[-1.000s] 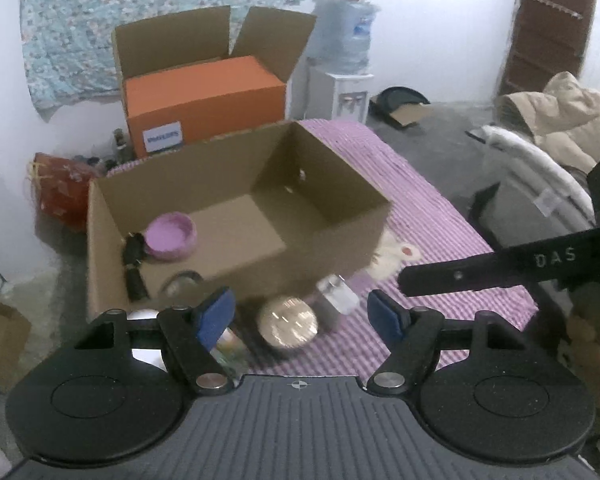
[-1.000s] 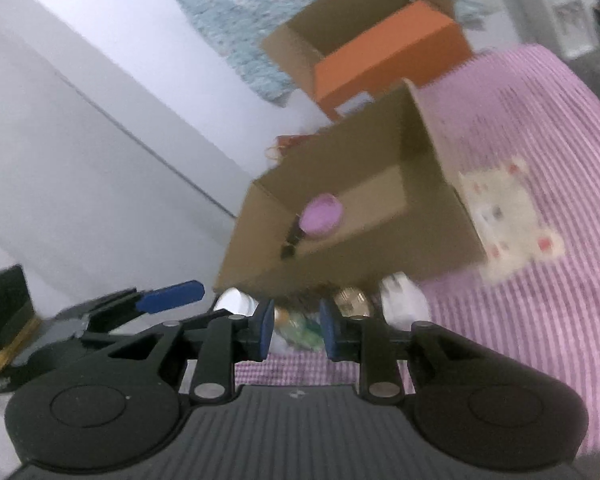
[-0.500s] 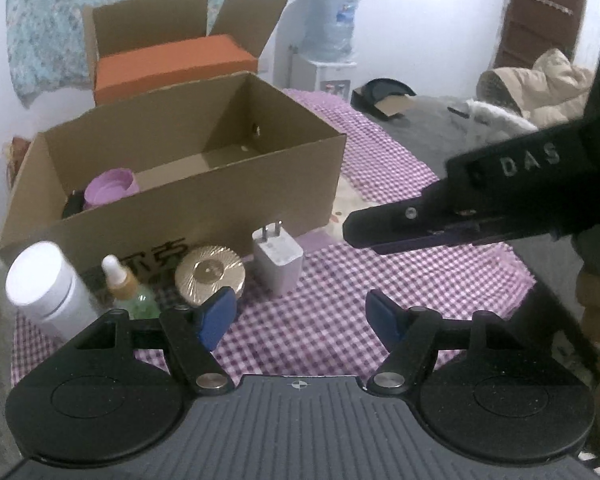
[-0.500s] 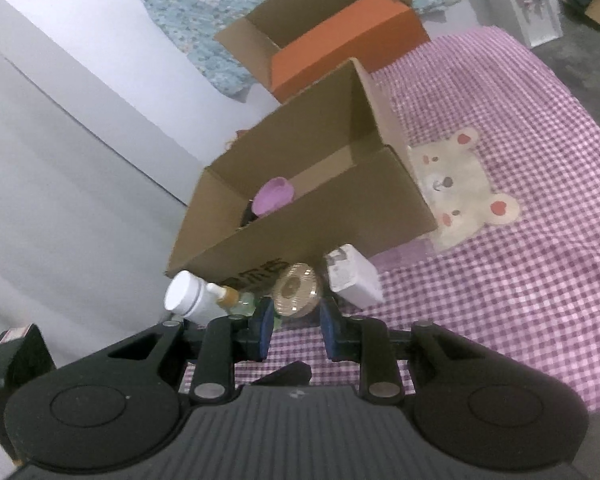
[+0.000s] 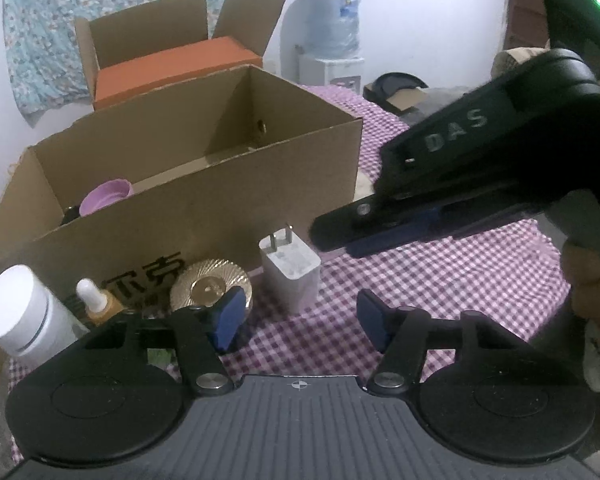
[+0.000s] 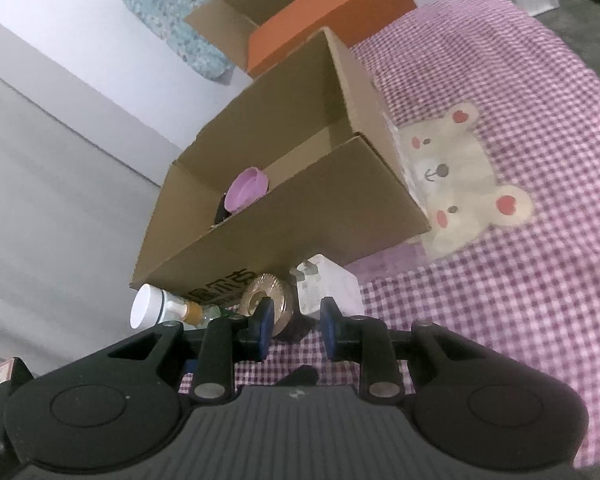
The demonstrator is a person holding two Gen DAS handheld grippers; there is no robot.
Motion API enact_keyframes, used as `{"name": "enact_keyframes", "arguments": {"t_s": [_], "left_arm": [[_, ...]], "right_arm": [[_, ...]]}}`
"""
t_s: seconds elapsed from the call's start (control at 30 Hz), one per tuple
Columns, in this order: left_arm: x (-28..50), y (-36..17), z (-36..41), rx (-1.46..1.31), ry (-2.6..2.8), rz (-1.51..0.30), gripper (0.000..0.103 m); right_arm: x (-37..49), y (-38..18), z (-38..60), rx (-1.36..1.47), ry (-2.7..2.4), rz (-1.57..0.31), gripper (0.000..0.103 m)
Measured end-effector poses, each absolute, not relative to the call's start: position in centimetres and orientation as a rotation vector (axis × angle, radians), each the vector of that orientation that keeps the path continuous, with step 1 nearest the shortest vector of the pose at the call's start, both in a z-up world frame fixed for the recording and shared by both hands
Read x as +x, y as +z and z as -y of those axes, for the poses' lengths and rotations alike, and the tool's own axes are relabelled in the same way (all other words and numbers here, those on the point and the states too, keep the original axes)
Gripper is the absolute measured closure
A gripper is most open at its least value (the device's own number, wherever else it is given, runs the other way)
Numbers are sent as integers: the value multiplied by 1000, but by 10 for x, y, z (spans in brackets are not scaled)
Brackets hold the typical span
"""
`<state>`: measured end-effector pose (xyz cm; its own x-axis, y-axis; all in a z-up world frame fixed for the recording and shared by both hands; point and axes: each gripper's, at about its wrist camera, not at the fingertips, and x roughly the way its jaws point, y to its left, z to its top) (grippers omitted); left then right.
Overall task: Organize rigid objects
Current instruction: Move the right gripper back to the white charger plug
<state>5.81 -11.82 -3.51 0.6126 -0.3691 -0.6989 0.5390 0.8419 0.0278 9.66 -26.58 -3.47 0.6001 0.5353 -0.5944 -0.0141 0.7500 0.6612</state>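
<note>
The white charger point(image 5: 289, 278) stands upright just ahead of the left gripper point(image 5: 300, 316), whose empty fingers are closing (right gripper point(image 6: 295, 326) narrow, empty).

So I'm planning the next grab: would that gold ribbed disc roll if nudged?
Probably. The gold disc stands on edge, apparently propped against the cardboard box, so a sideways nudge could roll or topple it. Its ribbed, shiny face looks hard, maybe slippery.

Both claws lower; left claw point(image 5: 297, 316) narrowing.
</note>
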Motion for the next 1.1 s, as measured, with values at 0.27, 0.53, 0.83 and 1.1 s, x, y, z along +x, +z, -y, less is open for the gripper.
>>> {"name": "enact_keyframes", "arguments": {"t_s": [0.27, 0.53, 0.83, 1.1], "left_arm": [[75, -43, 129, 253, -521, -774, 50], [92, -52, 132, 257, -499, -848, 63], [94, -51, 129, 205, -526, -899, 73], [77, -45, 129, 187, -575, -925, 73]], "right_arm": [[122, -47, 259, 628, 339, -919, 76], [133, -61, 259, 650, 344, -946, 76], [134, -71, 264, 702, 366, -968, 75], [116, -68, 269, 681, 349, -985, 75]]}}
